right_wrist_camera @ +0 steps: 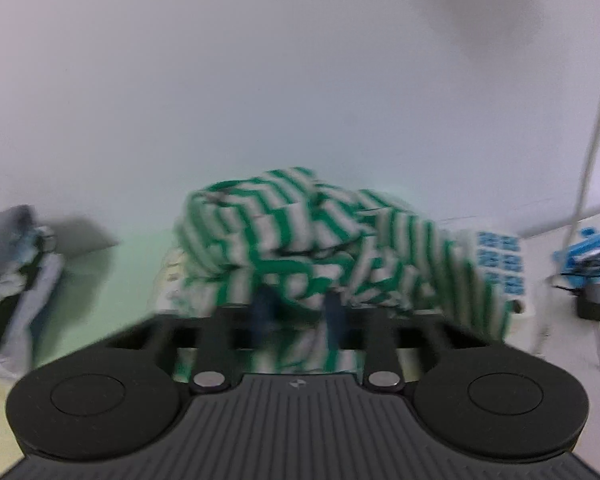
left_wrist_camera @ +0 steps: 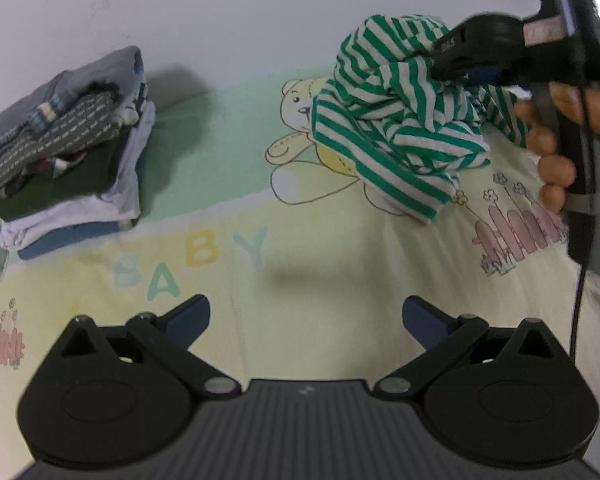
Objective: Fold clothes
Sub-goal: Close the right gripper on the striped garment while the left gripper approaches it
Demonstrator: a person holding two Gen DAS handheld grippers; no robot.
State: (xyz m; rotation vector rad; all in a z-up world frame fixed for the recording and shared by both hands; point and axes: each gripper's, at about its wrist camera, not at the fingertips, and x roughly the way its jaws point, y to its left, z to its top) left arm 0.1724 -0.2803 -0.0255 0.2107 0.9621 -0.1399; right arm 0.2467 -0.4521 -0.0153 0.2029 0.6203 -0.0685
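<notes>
A crumpled green-and-white striped garment (left_wrist_camera: 396, 120) hangs bunched over the bear print on a pale yellow and green baby sheet (left_wrist_camera: 300, 248). My right gripper (left_wrist_camera: 444, 60) comes in from the upper right and is shut on the garment's top folds, lifting them. In the blurred right wrist view the striped garment (right_wrist_camera: 300, 240) fills the middle, with my right gripper (right_wrist_camera: 298, 308) pinching cloth between its narrow-set fingers. My left gripper (left_wrist_camera: 306, 316) stands open and low over the bare sheet near the "BABY" letters, nothing between its fingers, well in front of the garment.
A stack of folded clothes (left_wrist_camera: 60, 140) sits at the far left of the sheet, by the white wall (left_wrist_camera: 220, 20); the stack (right_wrist_camera: 8, 264) also shows at the left. A hand (left_wrist_camera: 556, 152) holds the right gripper. A white cable (right_wrist_camera: 596, 120) and blue gear (right_wrist_camera: 592, 252) lie at the right.
</notes>
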